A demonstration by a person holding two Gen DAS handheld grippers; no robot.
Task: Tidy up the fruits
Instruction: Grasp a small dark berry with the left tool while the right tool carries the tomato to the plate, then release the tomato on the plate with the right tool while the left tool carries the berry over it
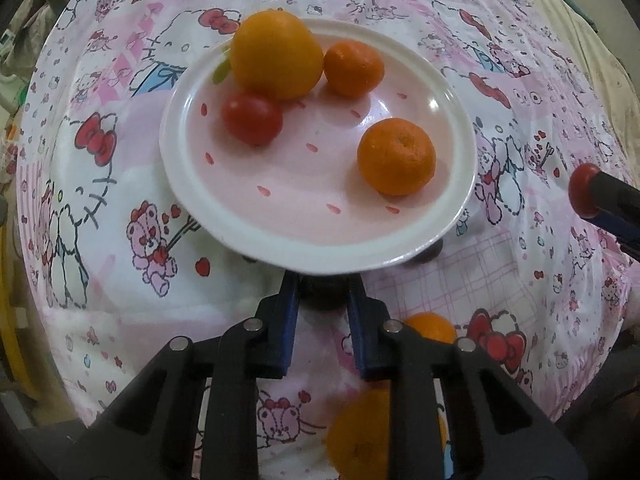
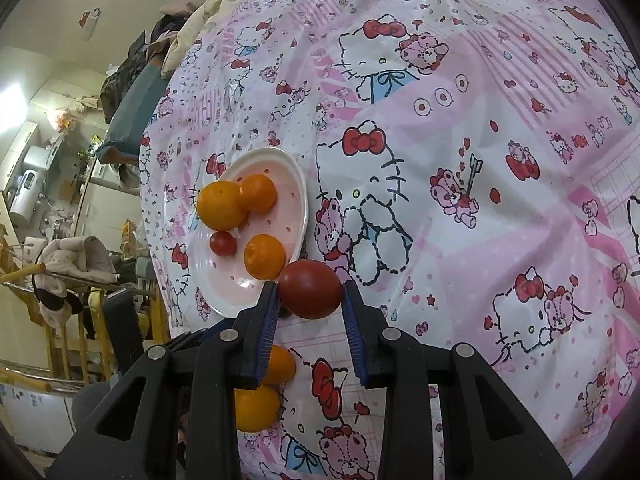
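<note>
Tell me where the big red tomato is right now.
The big red tomato sits between the right gripper's blue fingers, just off the near edge of the white plate. In the left wrist view it shows at the far right.

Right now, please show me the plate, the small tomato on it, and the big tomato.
plate (image 1: 224, 216), left wrist view, bare front-left rim.
small tomato (image 1: 252, 118), left wrist view, its middle.
big tomato (image 2: 310, 289), right wrist view, its middle.
</note>
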